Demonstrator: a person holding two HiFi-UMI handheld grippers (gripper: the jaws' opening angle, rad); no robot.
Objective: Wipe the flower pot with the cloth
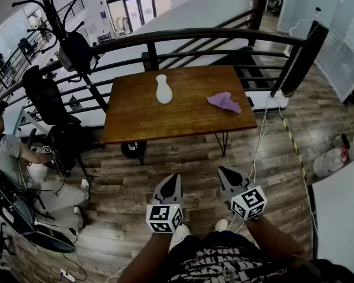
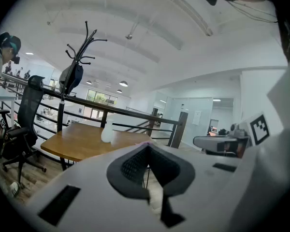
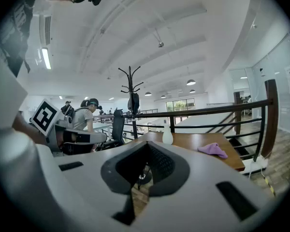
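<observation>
A dark plank floor (image 1: 165, 158) carries 1 wooden table (image 1: 183, 111) beside a black curved railing (image 1: 189, 35). A black coat rack (image 1: 59, 16) and 1 office chair (image 1: 44, 96) stand to its left. Tall windows (image 1: 135, 5) sit far behind, and strip lights (image 3: 45, 58) glow on the white ceiling (image 3: 150, 23).

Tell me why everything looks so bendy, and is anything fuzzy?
Head view: the wide lens bows the railing and wooden table. Left gripper view: dark round border, the close-up left gripper looks soft, the white vase tiny. Right gripper view: same bulge, right gripper soft, the purple cloth clear.
</observation>
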